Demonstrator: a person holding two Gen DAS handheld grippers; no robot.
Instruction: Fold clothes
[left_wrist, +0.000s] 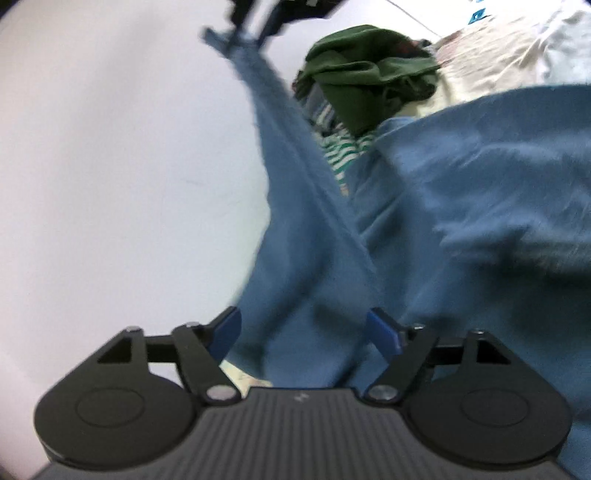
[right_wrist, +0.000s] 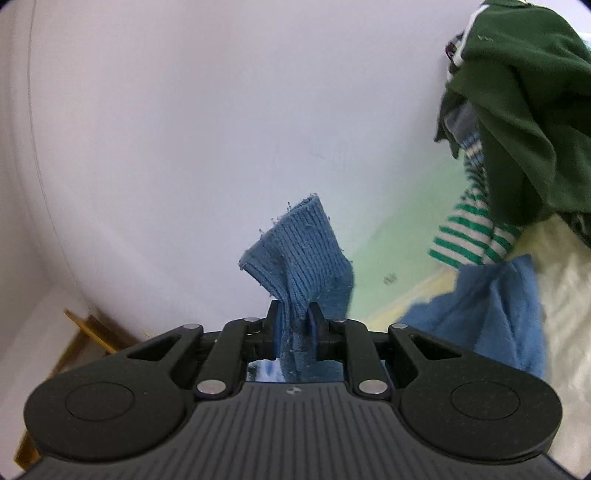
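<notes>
My right gripper (right_wrist: 295, 317) – jaws pinched on the blue sweater (right_wrist: 299, 254) cuff, lifting to stretch the sleeve | my left gripper (left_wrist: 306, 332) – jaws wide, holding nothing (sweater body just ahead) | sweater drapes over the bed (right_wrist: 569, 295) edge, beside the green garment (right_wrist: 517, 110)

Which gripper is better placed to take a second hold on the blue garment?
Left gripper: open, blue garment lying between its fingers. Right gripper is already shut on the ribbed cuff.

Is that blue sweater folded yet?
Not yet. The blue sweater hangs stretched and rumpled, its ribbed cuff pinched in the right gripper.
</notes>
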